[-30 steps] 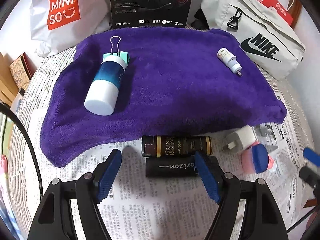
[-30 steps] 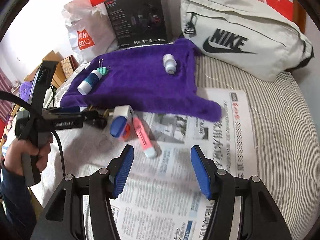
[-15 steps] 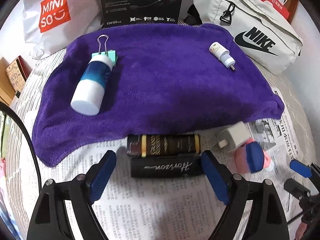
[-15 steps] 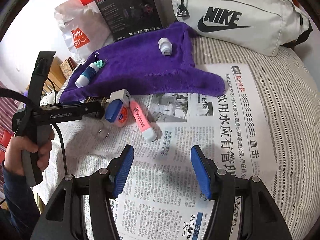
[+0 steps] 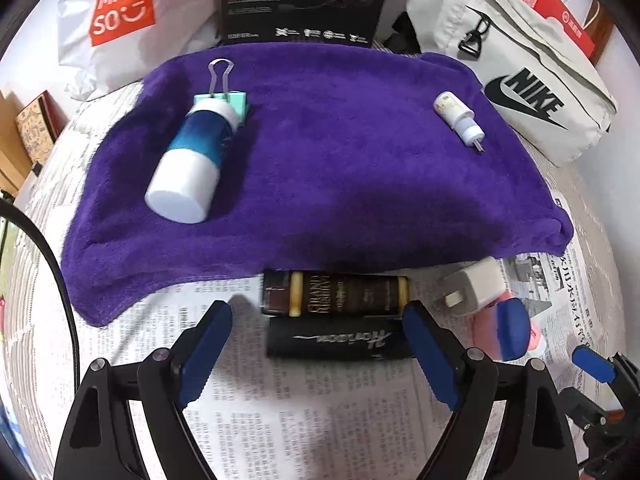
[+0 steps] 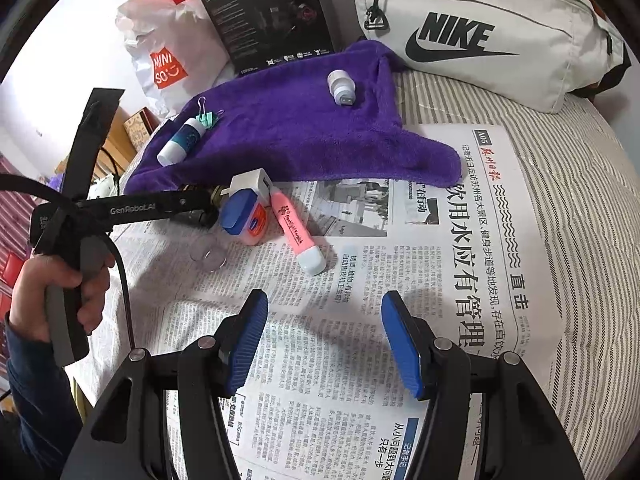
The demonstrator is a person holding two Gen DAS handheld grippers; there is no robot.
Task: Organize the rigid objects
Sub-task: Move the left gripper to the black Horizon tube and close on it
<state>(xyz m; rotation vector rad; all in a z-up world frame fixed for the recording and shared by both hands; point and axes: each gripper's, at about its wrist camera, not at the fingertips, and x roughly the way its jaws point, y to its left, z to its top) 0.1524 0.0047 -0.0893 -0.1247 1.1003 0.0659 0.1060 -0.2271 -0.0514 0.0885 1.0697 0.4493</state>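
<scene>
Left wrist view: the left tool [image 5: 316,326] stands wide open and holds nothing; a matte black cylinder [image 5: 336,344] lies crosswise between its blue ribbed pads, and a dark brown box [image 5: 336,294] touches the cylinder's far side. Beyond them a plush purple towel [image 5: 340,168] carries a smooth white-and-blue bottle [image 5: 190,168], a teal binder clip [image 5: 222,94] and a small white dropper [image 5: 458,120]. Right of this tool sits a white charger plug [image 5: 474,292]. The right tool [image 6: 324,326], also wide open and empty, hovers over newspaper [image 6: 360,300]; ahead to its left lie a pink highlighter [image 6: 298,236] and a blue-lidded jar [image 6: 242,218].
</scene>
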